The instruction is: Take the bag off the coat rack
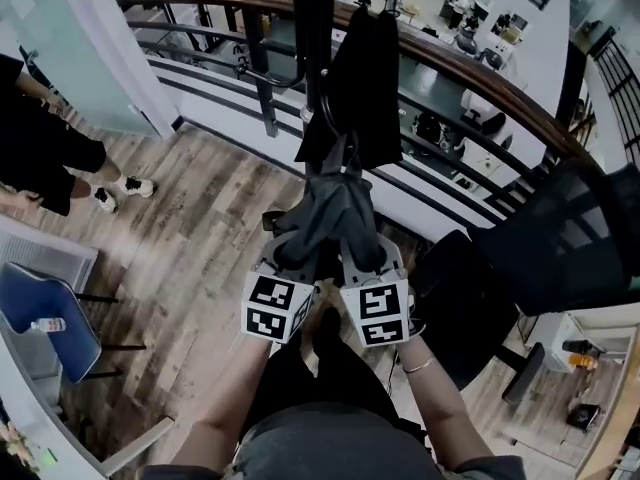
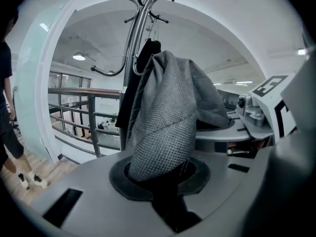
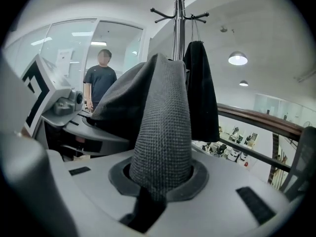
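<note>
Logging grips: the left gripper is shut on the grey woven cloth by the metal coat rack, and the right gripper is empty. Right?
No, the right gripper is not empty: the right gripper view shows it shut on the same grey woven cloth. The left gripper grips it as stated.

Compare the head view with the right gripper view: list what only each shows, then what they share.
Head view only: the wood floor, a blue chair and the person's forearms.
Right gripper view only: the ceiling lamps.
Both: the grey bag, the black bag hanging on the rack, and the railing behind.
</note>
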A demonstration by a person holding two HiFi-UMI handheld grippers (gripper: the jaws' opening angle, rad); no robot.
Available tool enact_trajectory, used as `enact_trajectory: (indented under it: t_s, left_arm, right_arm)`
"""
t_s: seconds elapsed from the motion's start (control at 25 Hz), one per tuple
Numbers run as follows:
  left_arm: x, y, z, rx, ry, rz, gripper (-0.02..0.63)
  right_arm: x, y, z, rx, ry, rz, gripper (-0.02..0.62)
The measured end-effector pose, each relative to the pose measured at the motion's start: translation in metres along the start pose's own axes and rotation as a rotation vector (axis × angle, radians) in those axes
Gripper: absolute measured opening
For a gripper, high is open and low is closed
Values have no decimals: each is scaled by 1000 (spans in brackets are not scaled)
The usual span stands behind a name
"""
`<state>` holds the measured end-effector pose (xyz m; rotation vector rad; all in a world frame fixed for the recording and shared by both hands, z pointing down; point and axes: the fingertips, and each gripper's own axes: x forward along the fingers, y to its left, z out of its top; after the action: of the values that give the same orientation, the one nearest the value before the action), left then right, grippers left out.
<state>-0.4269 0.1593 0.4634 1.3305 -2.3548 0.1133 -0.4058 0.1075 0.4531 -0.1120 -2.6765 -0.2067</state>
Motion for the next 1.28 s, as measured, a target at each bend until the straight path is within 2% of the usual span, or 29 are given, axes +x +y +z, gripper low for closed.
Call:
enact_trajectory:
  t_s: [0.52,0.72,1.12,1.28]
  left_arm:
    - [-50,-35,22,94,-56,-201,80]
    - [-74,-54,25,139,-64,-307,78]
    - [-77,-139,18,193,-29,-520,77]
    - [-79,-175,10,218,0,-628,77]
  right_arm:
    - [-69,22,22,67,-39,-206,63]
    - [-102,35,22,119,-41,-309,61]
    - [-181,14,-12,231,-4,-511,60]
    - [-214,8,-30,283,22,-605,58]
